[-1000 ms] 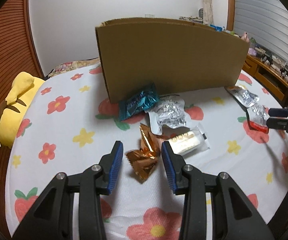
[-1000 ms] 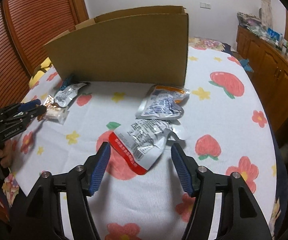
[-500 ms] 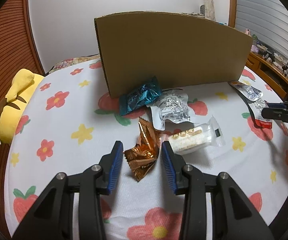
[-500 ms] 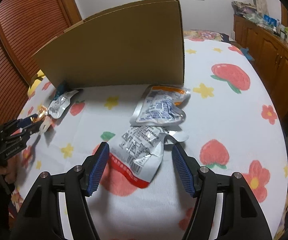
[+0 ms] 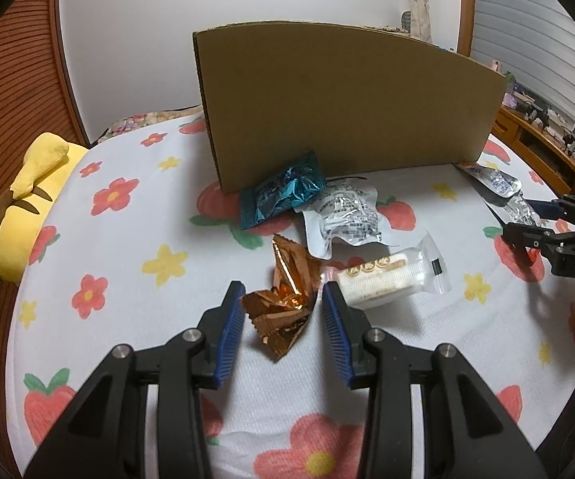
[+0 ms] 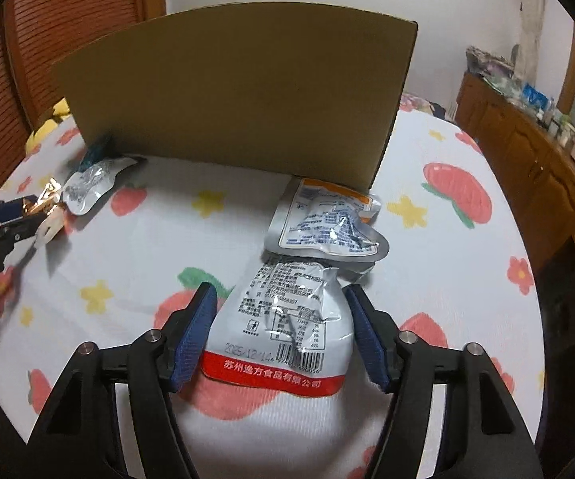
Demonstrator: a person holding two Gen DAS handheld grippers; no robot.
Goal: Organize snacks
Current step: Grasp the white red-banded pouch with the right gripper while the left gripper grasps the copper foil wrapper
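A crumpled copper foil snack packet [image 5: 283,303] lies on the flowered bedspread [image 5: 127,247] between the blue pads of my left gripper [image 5: 283,293]. The jaws stand open, one pad on each side of the packet. In the right wrist view a silver pouch with a red band [image 6: 287,319] lies between the pads of my right gripper [image 6: 280,295], also open and not pressing on it. A second silver pouch with an orange top [image 6: 323,219] lies just beyond it. The tall cardboard box [image 5: 347,107] [image 6: 239,92] stands behind all the snacks.
A teal packet [image 5: 283,191], a silver pouch [image 5: 347,215] and a clear-wrapped white wafer roll [image 5: 383,275] lie close ahead of the left gripper. A yellow plush toy [image 5: 28,199] sits at the bed's left edge. A wooden cabinet [image 6: 526,139] runs along the right.
My right gripper has moved forward and down, so the red-banded pouch now lies between its fingers. The left gripper has hardly moved around the copper packet.
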